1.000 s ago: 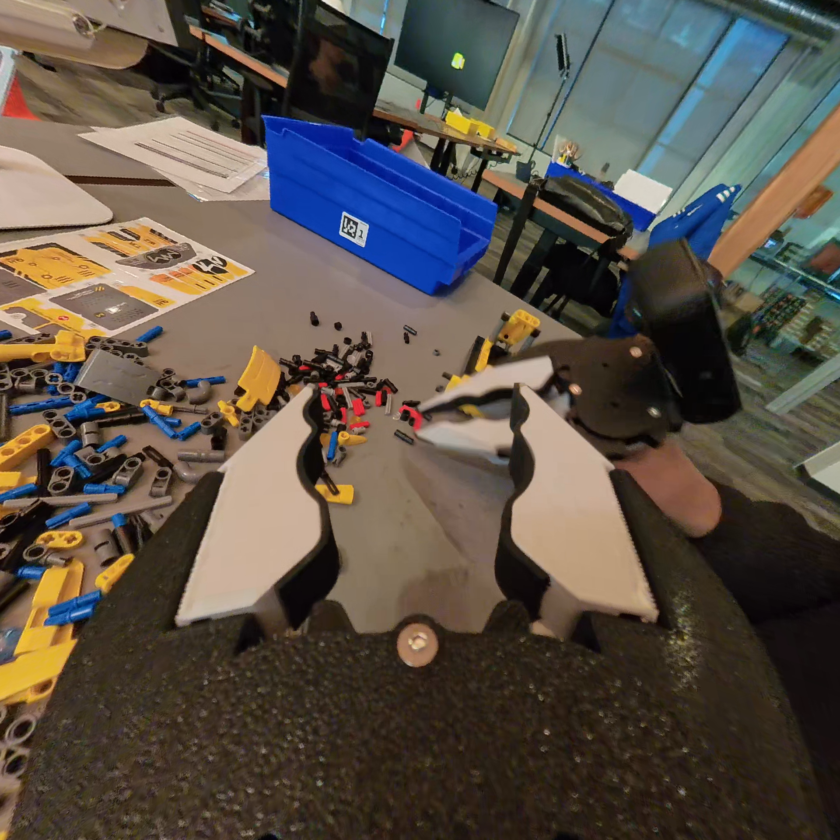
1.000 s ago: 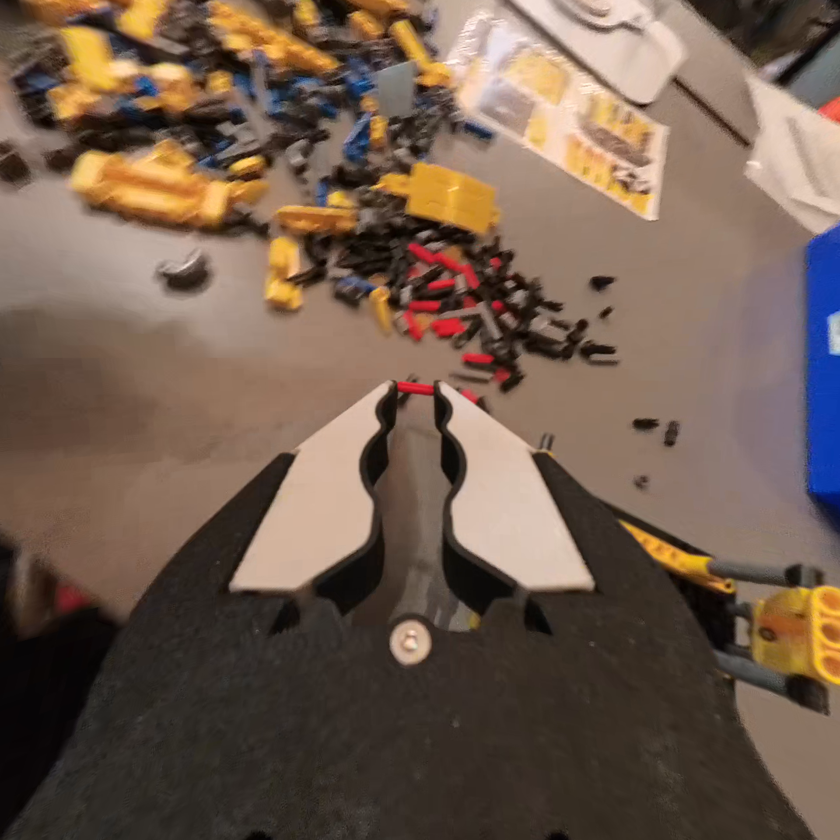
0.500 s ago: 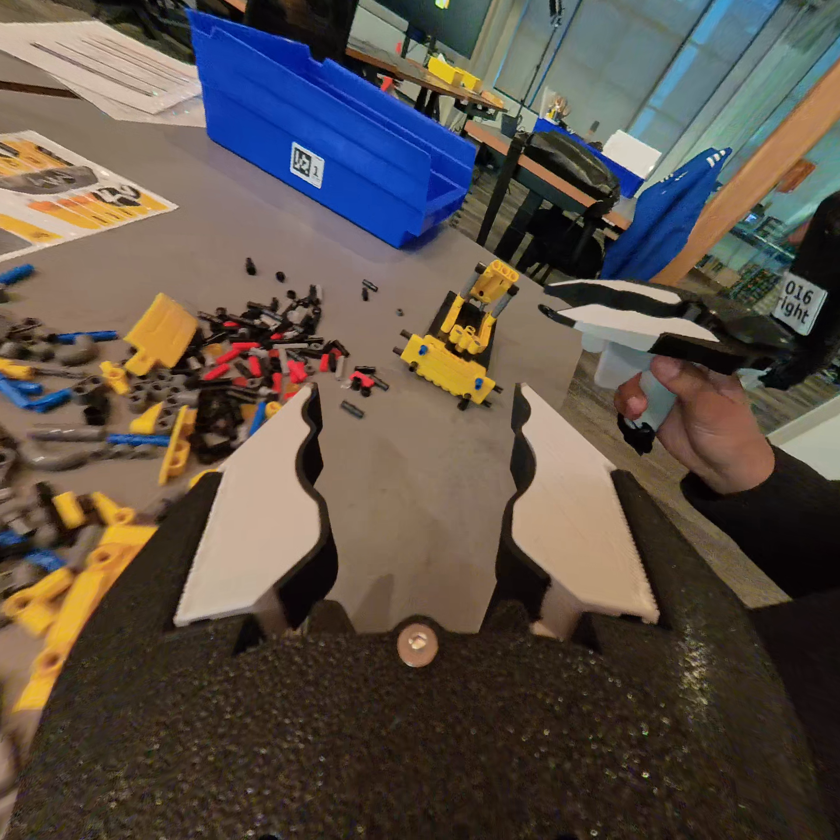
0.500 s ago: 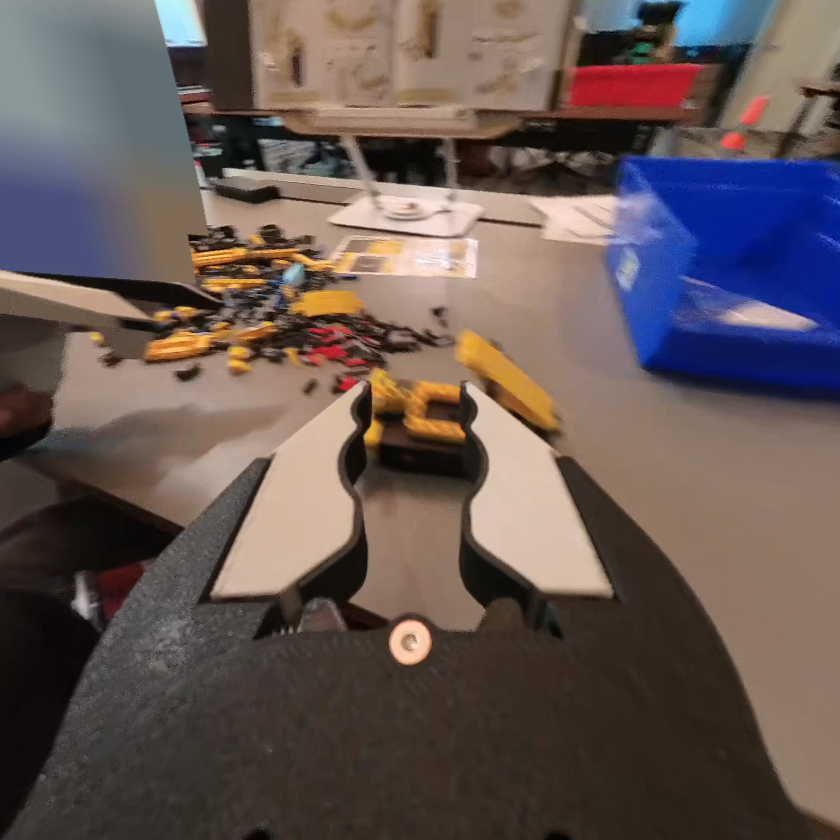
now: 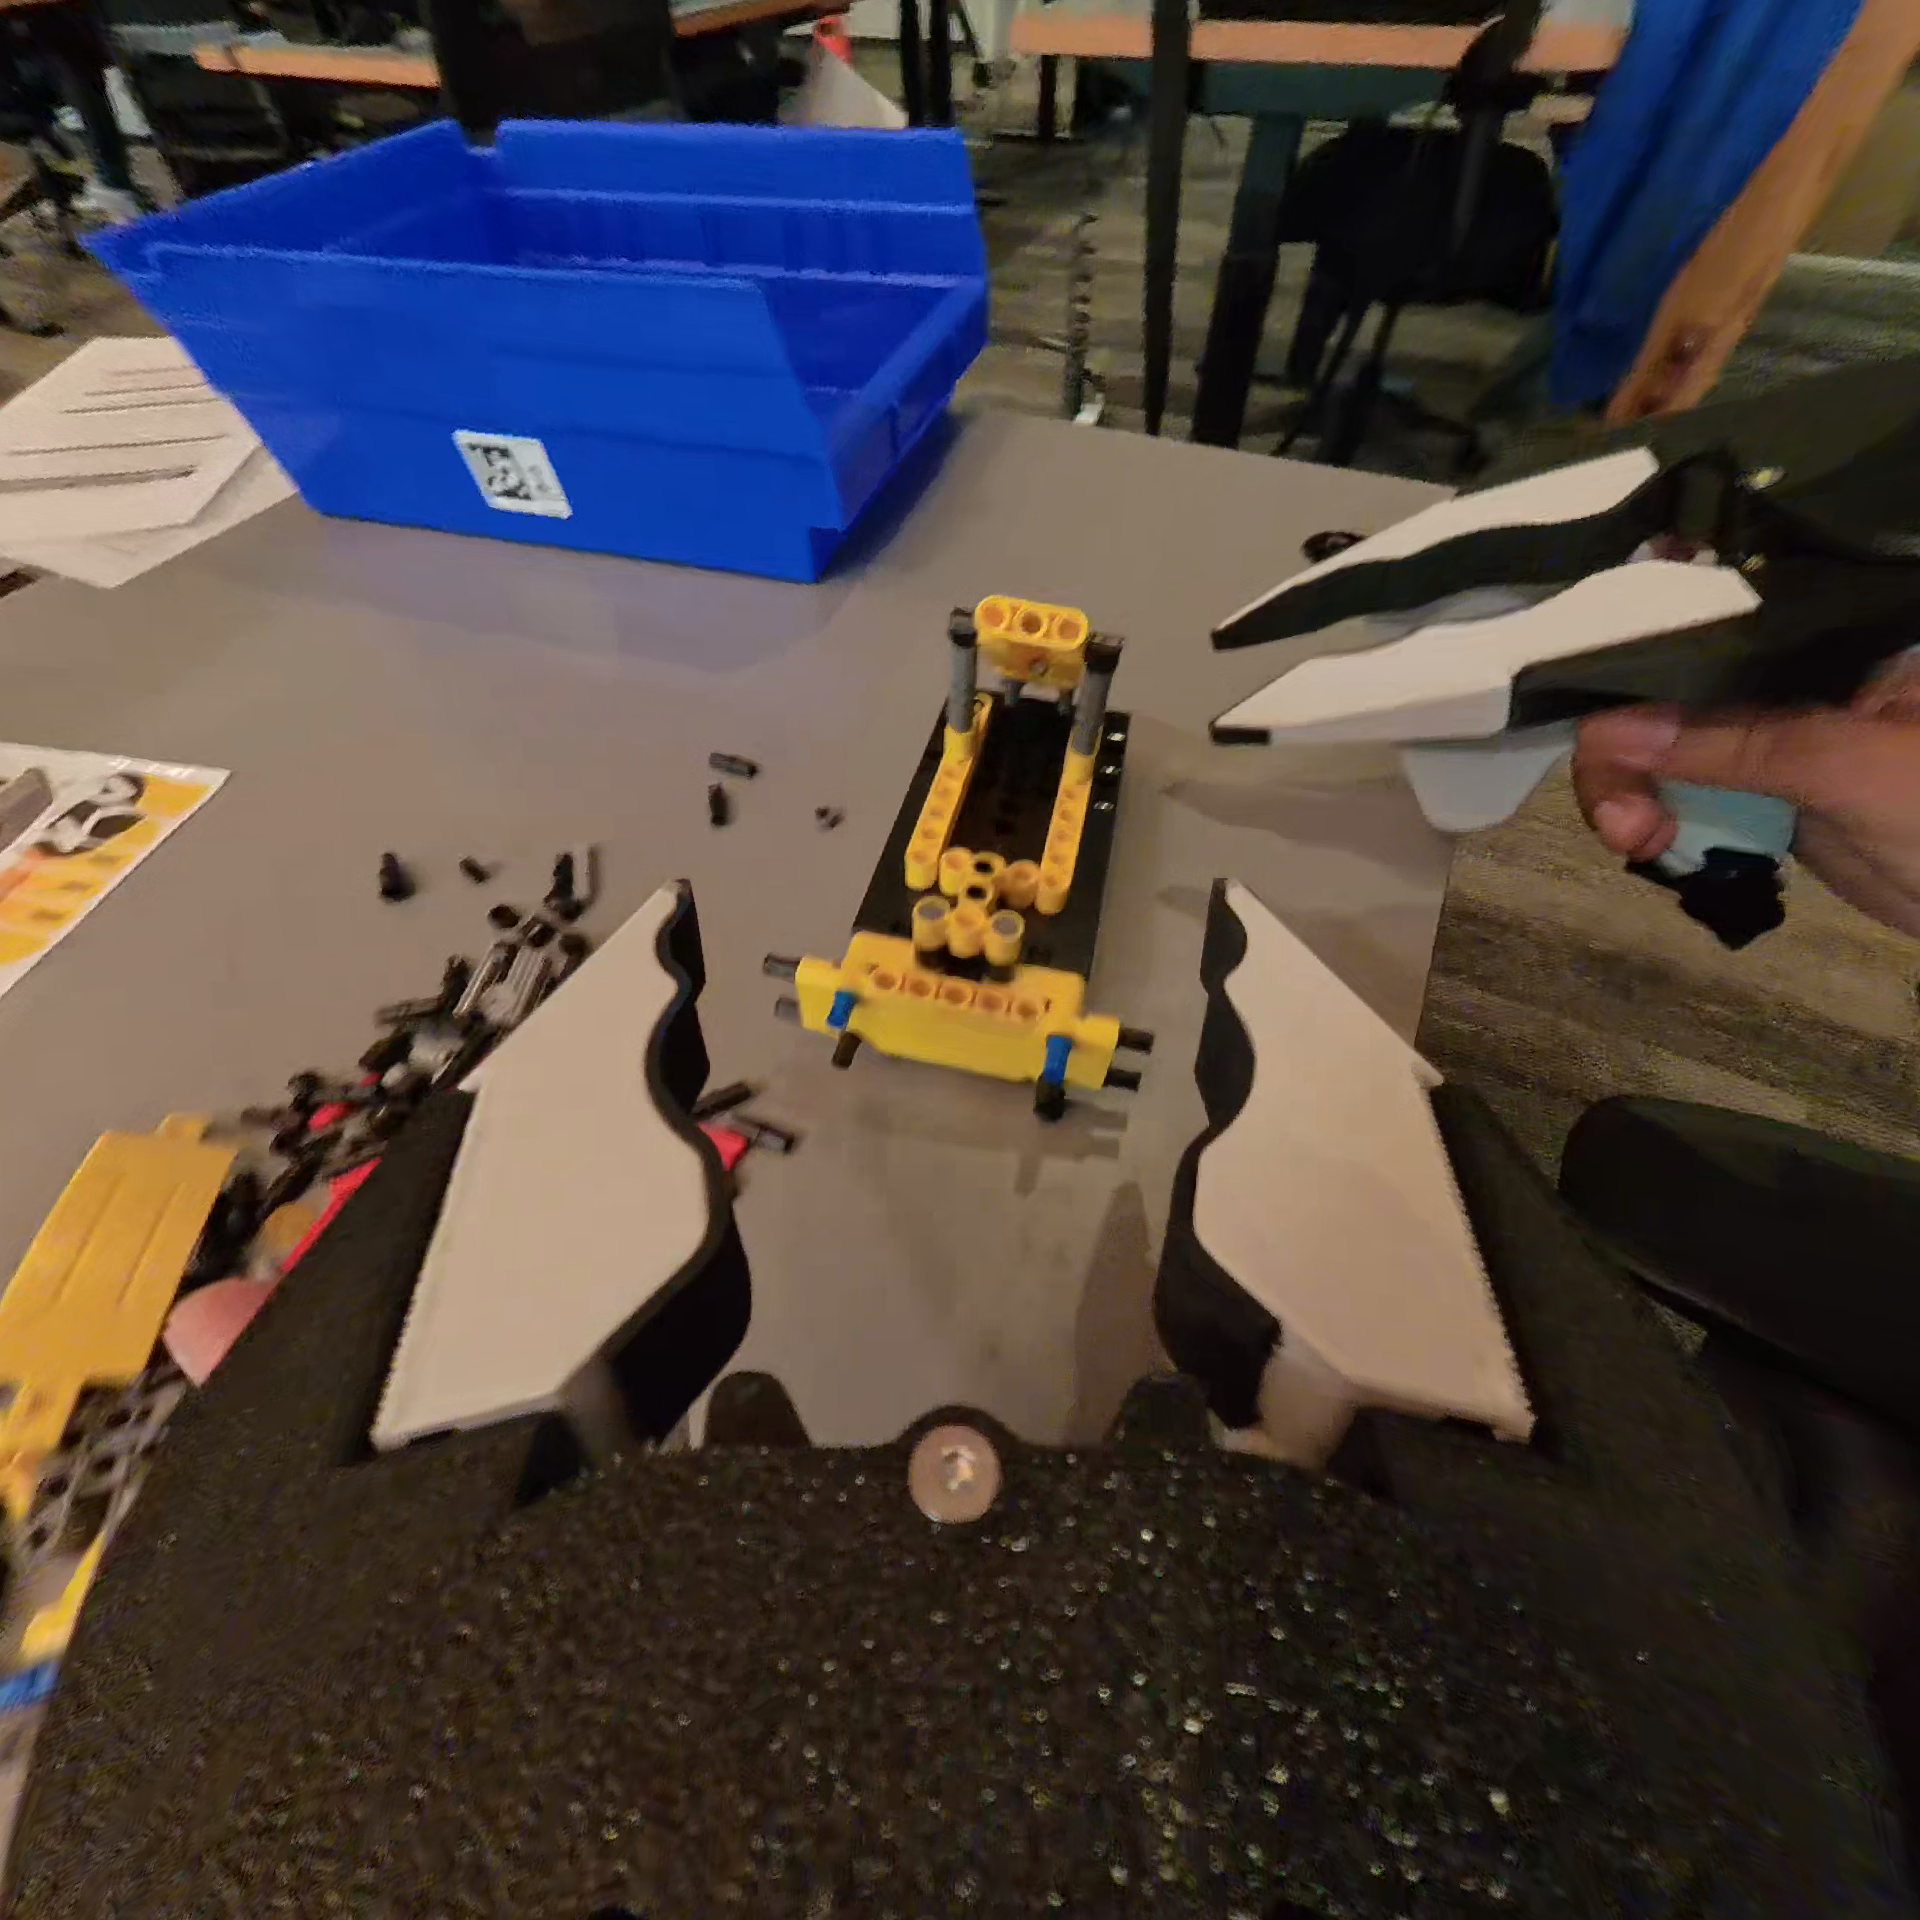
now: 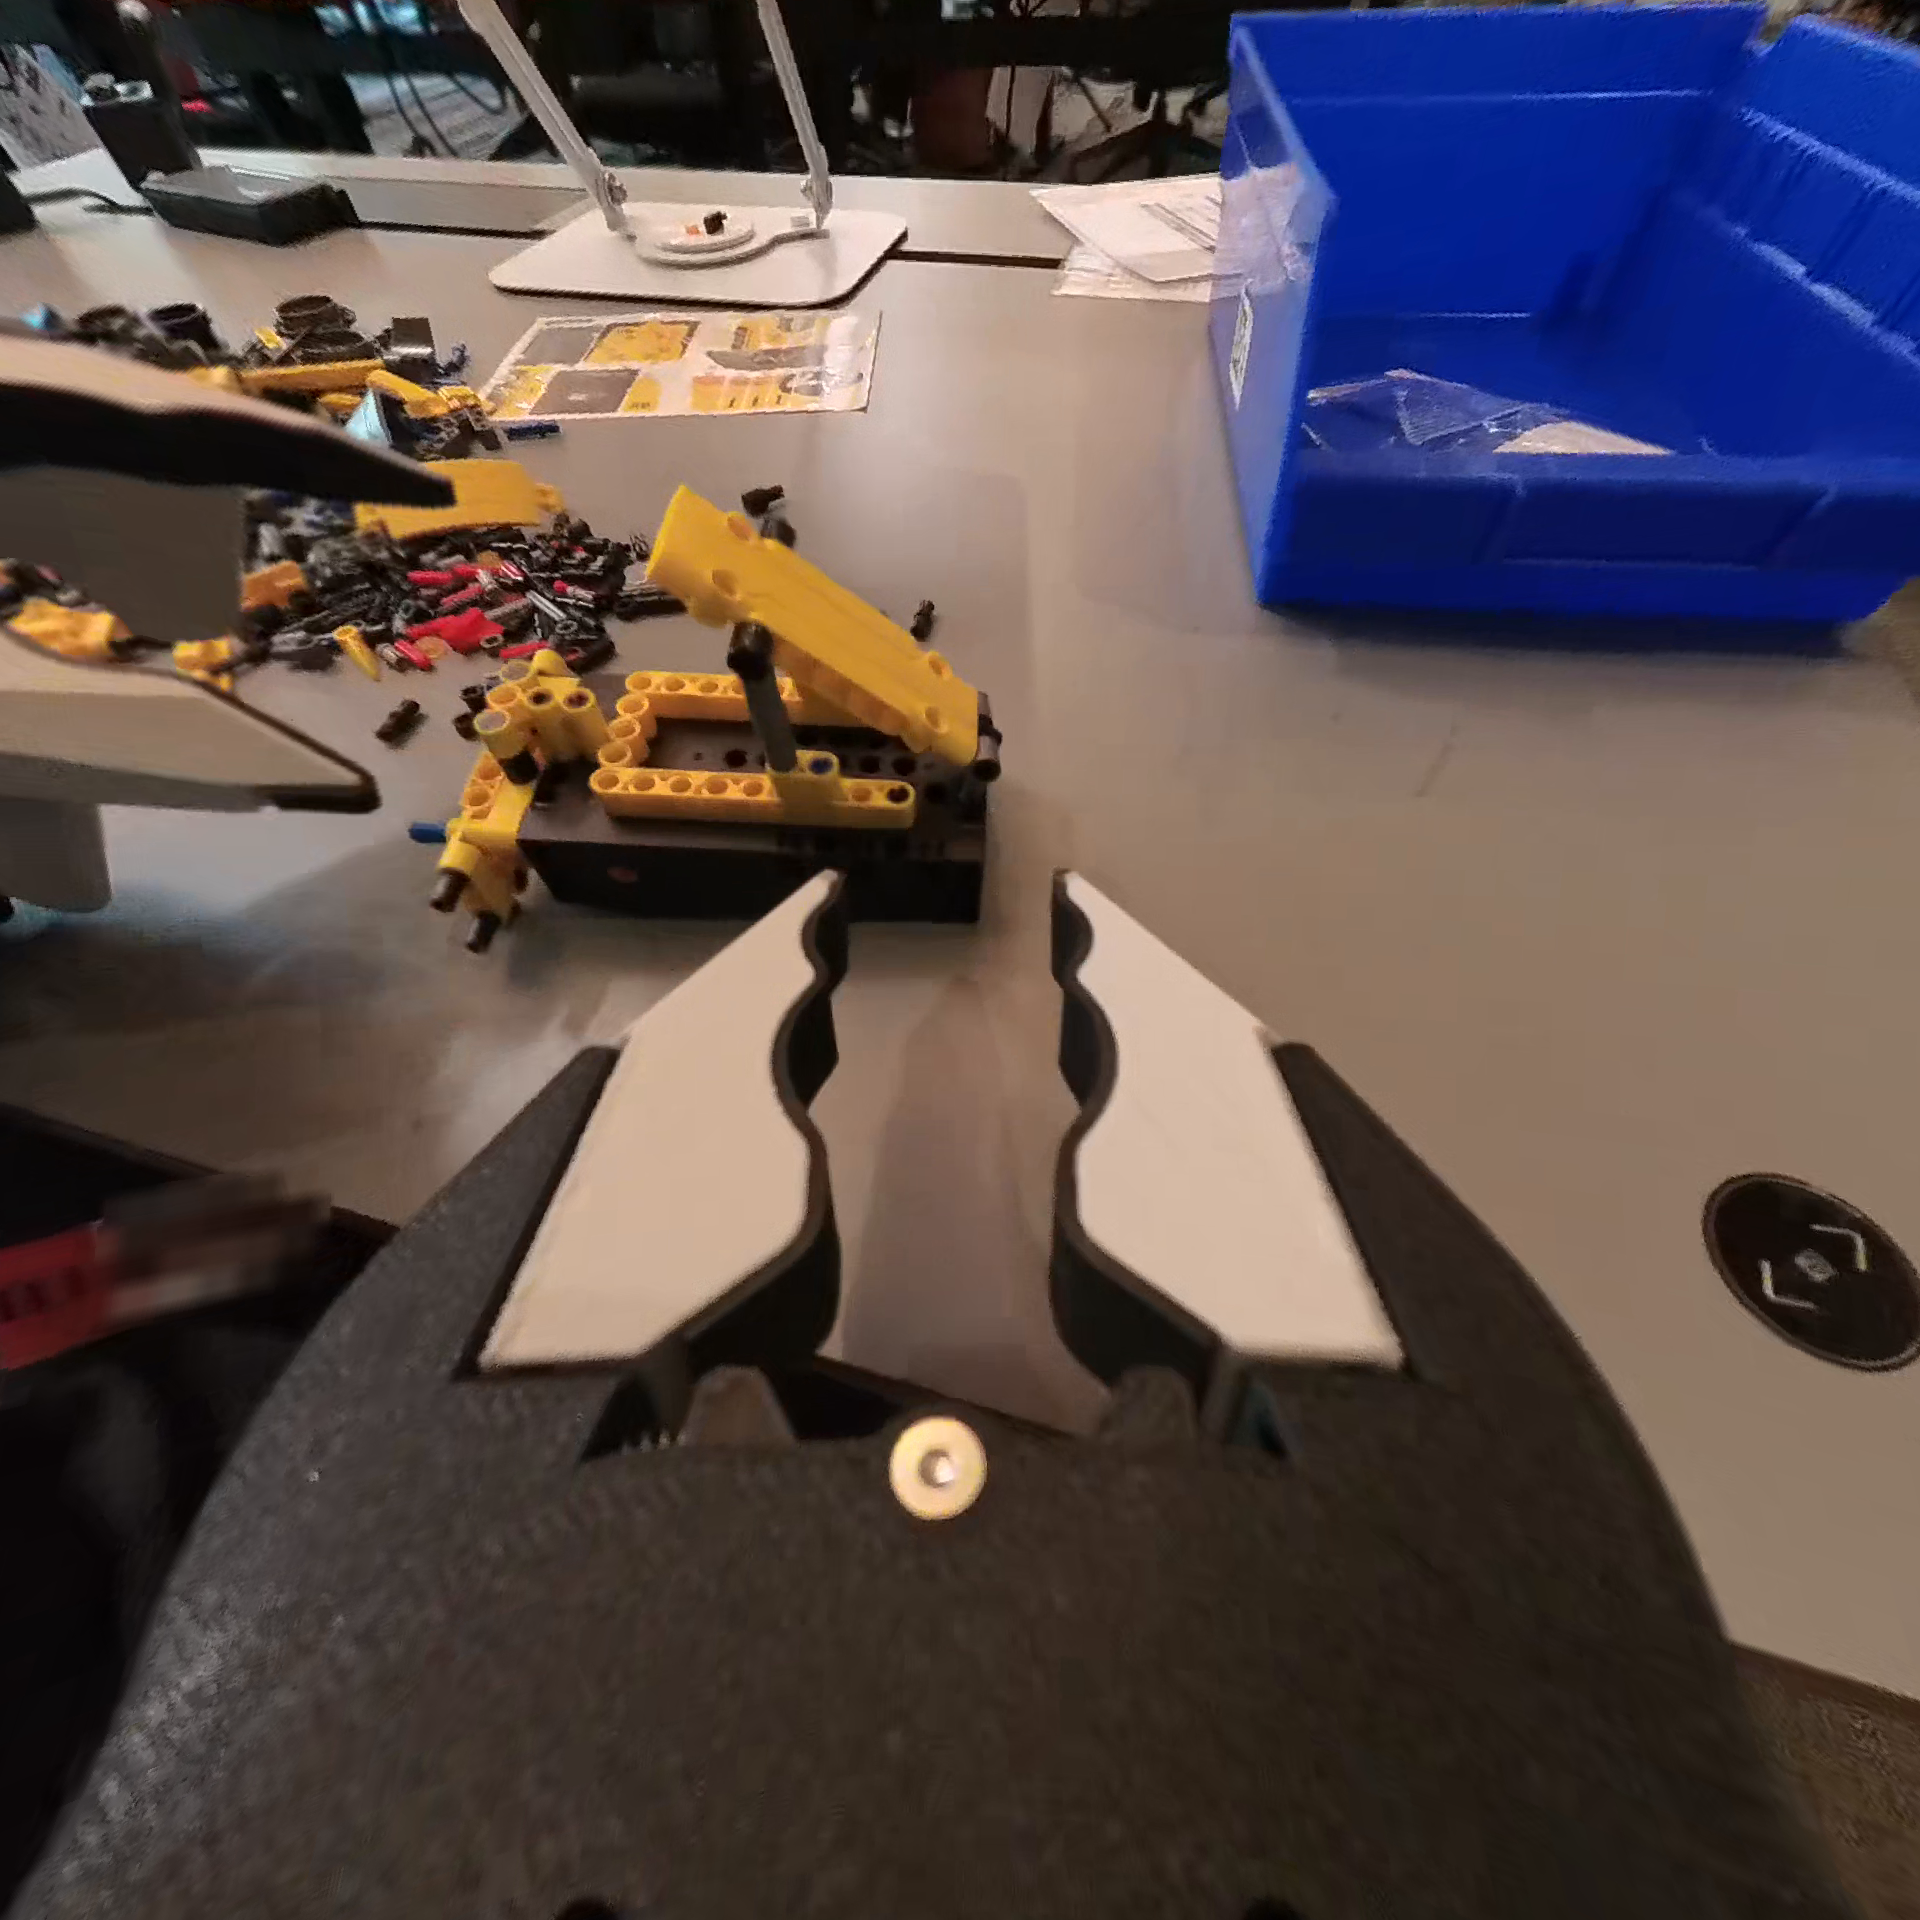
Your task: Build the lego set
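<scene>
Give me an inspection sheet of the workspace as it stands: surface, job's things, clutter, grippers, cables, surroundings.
Surface: grey table, a round black grommet set in it.
Job's things: yellow-and-black brick assembly standing on the table, a yellow panel propped up at a tilt on it.
Clutter: pile of loose small parts beside the assembly; printed colour sheet; papers; blue bin with clear plastic inside.
Grippers: left gripper open, empty, the assembly ahead between its fingertips; right gripper open, empty, close to the assembly's black base.
Cables: nothing seen on the table.
Surroundings: white stand base; desks and chairs behind.
</scene>
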Available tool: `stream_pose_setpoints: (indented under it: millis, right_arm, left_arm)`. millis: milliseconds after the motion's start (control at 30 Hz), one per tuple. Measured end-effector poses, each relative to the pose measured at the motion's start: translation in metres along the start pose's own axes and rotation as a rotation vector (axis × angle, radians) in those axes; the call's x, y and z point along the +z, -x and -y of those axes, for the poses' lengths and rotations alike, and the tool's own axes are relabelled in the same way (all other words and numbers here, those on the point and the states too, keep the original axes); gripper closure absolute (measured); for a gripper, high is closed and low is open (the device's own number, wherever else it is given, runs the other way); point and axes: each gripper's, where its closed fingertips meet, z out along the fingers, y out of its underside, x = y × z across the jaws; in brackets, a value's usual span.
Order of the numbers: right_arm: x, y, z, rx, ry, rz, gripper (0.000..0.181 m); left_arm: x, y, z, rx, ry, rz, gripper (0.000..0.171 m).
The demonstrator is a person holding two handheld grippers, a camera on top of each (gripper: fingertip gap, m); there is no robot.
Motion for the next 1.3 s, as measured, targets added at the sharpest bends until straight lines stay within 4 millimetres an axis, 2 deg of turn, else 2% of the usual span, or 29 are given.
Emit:
stream_pose_setpoints:
  millis: [100, 233, 300, 500, 567, 600, 733, 867, 1000, 1133, 1300]
  right_arm:
    - [-0.008, 0.007, -0.005, 0.037, -0.030, 0.018, 0.142]
    - [-0.032, 0.010, -0.018, -0.019, -0.087, -0.001, 0.142]
    - [-0.039, 0.004, -0.028, -0.076, -0.056, -0.047, 0.142]
    - [-0.048, 0.013, -0.035, -0.167, -0.075, -0.070, 0.142]
    - [-0.050, 0.014, -0.035, -0.139, -0.100, -0.055, 0.143]
    - [-0.050, 0.015, -0.036, -0.119, -0.104, -0.038, 0.143]
    - [-0.048, 0.008, -0.040, -0.073, -0.095, -0.022, 0.150]
    - [-0.045, -0.002, -0.022, -0.040, -0.127, -0.009, 0.161]
    - [-0.022, 0.000, -0.007, 0.044, -0.081, 0.080, 0.162]
    - [0.001, -0.001, -0.007, 0.053, -0.009, 0.090, 0.162]
    - [0.005, 0.000, -0.005, 0.097, -0.009, 0.141, 0.162]
  left_arm:
    - [0.018, -0.015, 0.005, 0.036, 0.035, -0.103, 0.076]
    - [0.041, -0.025, -0.020, 0.096, 0.274, -0.181, 0.076]
    - [0.047, -0.030, -0.021, 0.134, 0.286, -0.221, 0.076]
    - [0.060, -0.016, -0.027, 0.111, 0.356, -0.163, 0.078]
    - [0.060, -0.011, -0.031, 0.111, 0.377, -0.136, 0.086]
    - [0.059, -0.011, -0.032, 0.120, 0.382, -0.136, 0.098]
    - [0.053, -0.011, -0.036, 0.120, 0.414, -0.137, 0.099]
    - [0.047, -0.014, -0.039, 0.123, 0.442, -0.133, 0.101]
    - [0.046, -0.016, -0.039, 0.141, 0.443, -0.124, 0.104]
    - [0.046, -0.017, -0.039, 0.169, 0.460, -0.113, 0.103]
    - [0.045, -0.023, -0.029, 0.138, 0.429, -0.169, 0.102]
